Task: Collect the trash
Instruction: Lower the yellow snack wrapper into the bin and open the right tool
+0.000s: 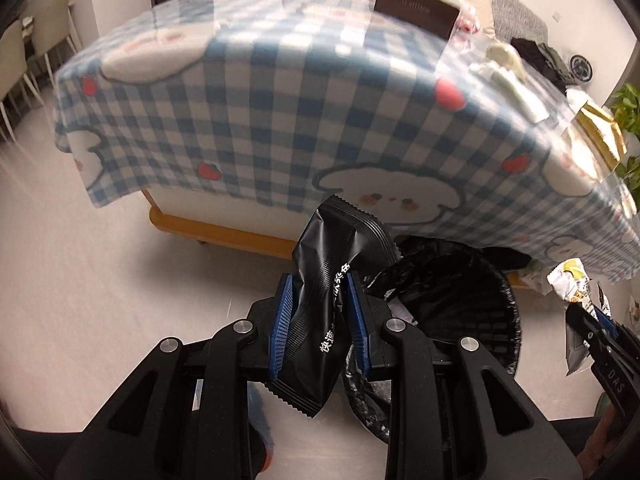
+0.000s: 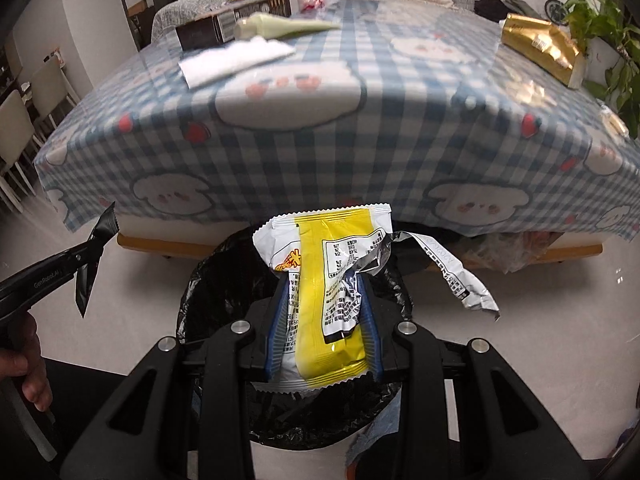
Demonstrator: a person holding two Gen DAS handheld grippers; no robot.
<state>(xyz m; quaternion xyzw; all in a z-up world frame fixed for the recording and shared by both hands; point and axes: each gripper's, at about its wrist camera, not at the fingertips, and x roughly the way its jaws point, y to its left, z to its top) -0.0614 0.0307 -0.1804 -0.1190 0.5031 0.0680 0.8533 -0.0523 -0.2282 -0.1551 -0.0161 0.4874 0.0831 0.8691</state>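
My left gripper is shut on a black snack wrapper and holds it above the floor, just left of a bin lined with a black bag. My right gripper is shut on a yellow and white wrapper right over the same bin. The left gripper with its black wrapper shows at the left of the right wrist view. The right gripper with its wrapper shows at the right edge of the left wrist view.
A low table with a blue checked cloth stands behind the bin. On it lie a white tissue, a pale green wrapper, a dark box and a gold packet. A sofa and a plant are beyond.
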